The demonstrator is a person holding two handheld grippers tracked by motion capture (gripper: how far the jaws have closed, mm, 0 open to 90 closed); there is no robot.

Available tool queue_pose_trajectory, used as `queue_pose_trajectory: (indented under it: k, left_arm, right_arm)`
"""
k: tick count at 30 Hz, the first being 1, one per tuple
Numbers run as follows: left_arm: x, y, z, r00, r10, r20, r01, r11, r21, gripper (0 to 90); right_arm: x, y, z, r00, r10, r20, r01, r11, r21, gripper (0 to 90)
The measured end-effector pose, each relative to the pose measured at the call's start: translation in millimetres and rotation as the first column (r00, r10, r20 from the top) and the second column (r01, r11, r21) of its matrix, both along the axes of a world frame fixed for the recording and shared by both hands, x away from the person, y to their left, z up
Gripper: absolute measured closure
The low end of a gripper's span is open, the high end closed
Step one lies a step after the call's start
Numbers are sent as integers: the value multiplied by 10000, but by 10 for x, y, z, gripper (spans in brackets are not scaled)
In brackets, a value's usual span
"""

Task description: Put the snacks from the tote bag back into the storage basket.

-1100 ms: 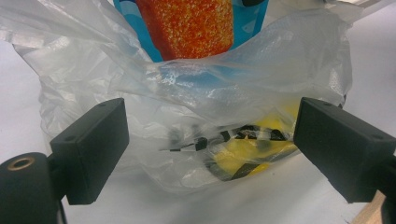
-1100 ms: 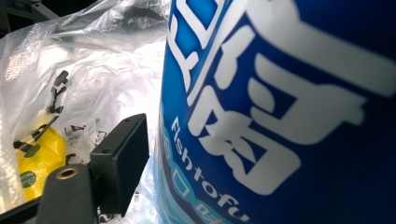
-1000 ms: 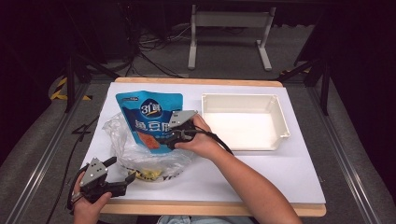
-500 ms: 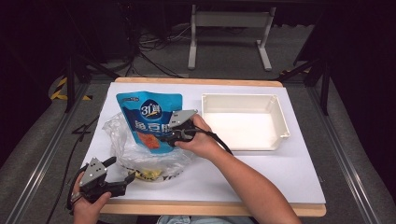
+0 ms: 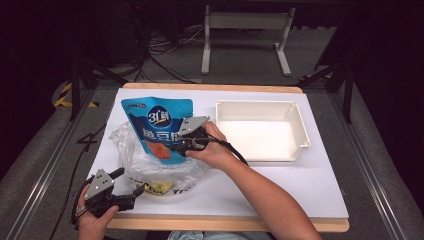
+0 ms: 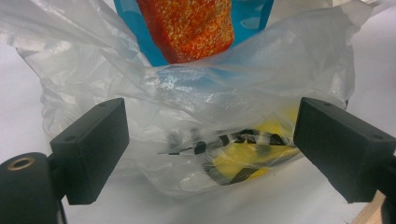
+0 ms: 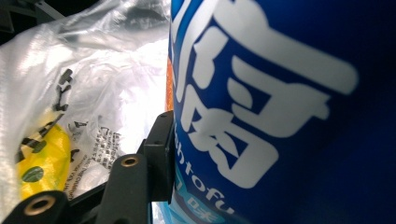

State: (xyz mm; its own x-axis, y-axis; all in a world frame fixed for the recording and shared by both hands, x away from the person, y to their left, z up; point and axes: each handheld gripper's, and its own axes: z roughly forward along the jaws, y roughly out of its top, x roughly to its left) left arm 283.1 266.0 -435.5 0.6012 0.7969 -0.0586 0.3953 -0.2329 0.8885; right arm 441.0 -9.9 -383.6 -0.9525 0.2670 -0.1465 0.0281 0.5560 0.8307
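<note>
Right gripper (image 5: 176,146) reaches left across the tabletop (image 5: 280,185), jaws just clenched on blue pouch (image 5: 158,120); left gripper (image 5: 131,184) rests low, jaws released before plastic bag (image 5: 150,170).

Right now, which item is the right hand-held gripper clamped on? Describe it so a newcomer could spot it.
On the white table, left of the empty white tray, a blue pouch pokes out of a clear plastic bag. It is the one blue thing, with white lettering and an orange picture.

**Table surface, contents**

White-topped table (image 5: 300,190) with wooden front edge. Directly on it: clear plastic bag (image 5: 150,165) at left, blue pouch (image 5: 155,117) partly inside it, apparently; white tray (image 5: 262,132) at right, well apart.
</note>
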Motion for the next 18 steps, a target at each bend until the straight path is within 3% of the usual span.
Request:
queue_pose_trajectory:
  k: [18]
  left_arm:
    - [0, -4, 0, 10000, 13, 23, -13, 10000, 55, 114]
  right_arm:
    - [-13, -103, 556, 9996, -127, 268, 109, 9979, 642, 532]
